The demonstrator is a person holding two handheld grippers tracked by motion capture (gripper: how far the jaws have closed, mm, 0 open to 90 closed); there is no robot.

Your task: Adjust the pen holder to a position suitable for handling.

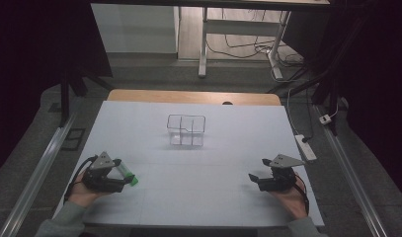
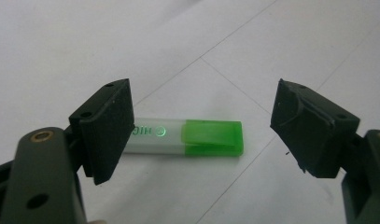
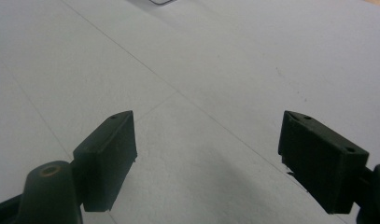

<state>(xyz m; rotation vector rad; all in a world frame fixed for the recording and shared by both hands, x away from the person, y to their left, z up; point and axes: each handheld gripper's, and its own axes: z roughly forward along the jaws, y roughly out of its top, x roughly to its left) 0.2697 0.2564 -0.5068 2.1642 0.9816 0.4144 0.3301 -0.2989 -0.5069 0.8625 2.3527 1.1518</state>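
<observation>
Your two hands come in from the near edge of the worktop [image 1: 198, 148], each one holding a gripper. Your left gripper [image 1: 120, 174] is at the near left corner, and its jaws stand wide apart. Between them lies a marker [image 2: 187, 136] with a pale body and a green cap, flat on the white surface and turned across the jaws. In the left gripper view the pale end goes behind the left jaw, and the green cap lies in the open gap, clearly apart from the right jaw. I cannot tell if the left jaw touches the marker. In the high view the green cap [image 1: 133, 179] points toward the middle of the worktop, just beside the gripper.

Your right gripper [image 1: 255, 178] is at the near right corner, low over the surface. Its jaws are also apart, and between them you see just bare white surface with thin seam lines.

Near the middle of the worktop, toward the far edge, stands a clear container [image 1: 186, 130] with compartments inside. It is well apart from both grippers. Behind the white surface a strip of wood [image 1: 193, 97] shows along the far edge.
</observation>
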